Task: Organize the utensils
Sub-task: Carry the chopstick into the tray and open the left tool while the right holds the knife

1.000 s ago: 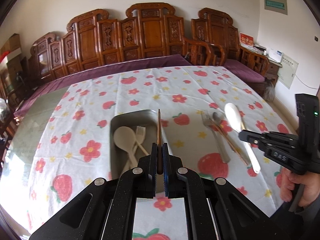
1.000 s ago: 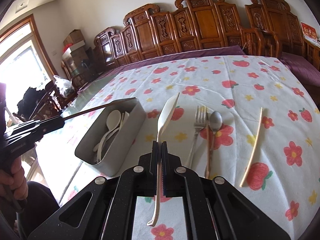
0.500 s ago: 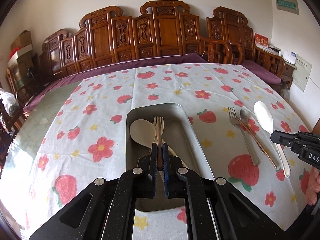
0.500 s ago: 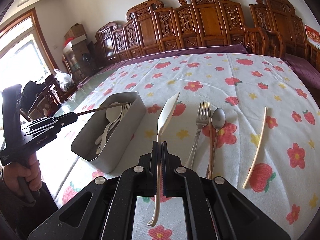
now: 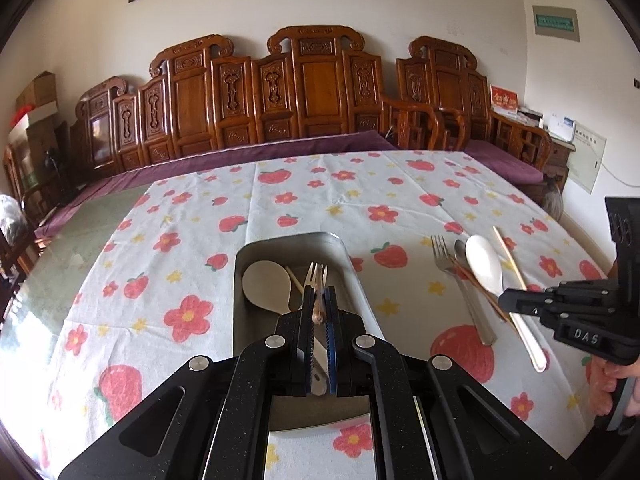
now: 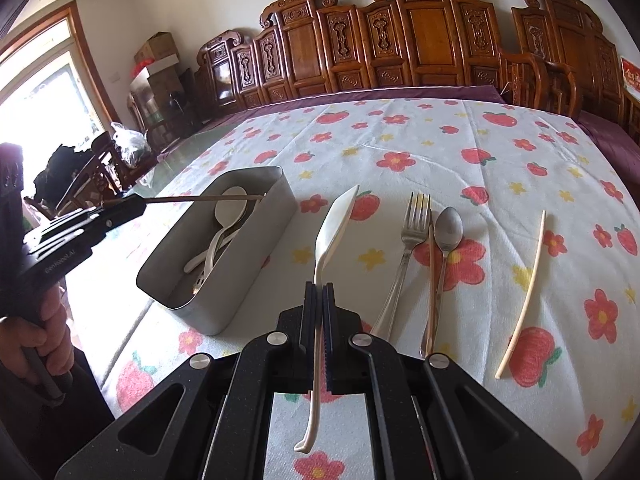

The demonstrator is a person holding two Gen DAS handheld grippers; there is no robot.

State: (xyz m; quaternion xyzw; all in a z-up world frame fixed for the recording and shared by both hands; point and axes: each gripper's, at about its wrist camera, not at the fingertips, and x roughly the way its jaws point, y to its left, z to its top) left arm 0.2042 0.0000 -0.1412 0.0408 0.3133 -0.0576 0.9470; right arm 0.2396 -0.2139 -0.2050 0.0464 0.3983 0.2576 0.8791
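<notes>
The brown wooden chopstick (image 6: 200, 199) is clamped in the left gripper (image 5: 319, 312), its tip over the grey metal utensil box (image 6: 256, 248) left of centre. The right gripper (image 6: 319, 308) is closed on a cream plastic spoon (image 6: 334, 224), held above the strawberry-print tabletop (image 6: 500, 168) beside a steel fork (image 6: 412, 236).

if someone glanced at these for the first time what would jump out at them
Probably the grey metal bin at the left of the strawberry-print tablecloth, with the left tool holding a brown chopstick over it. Next, the right tool gripping a white spoon, beside a fork and metal spoon lying on the cloth.
</notes>
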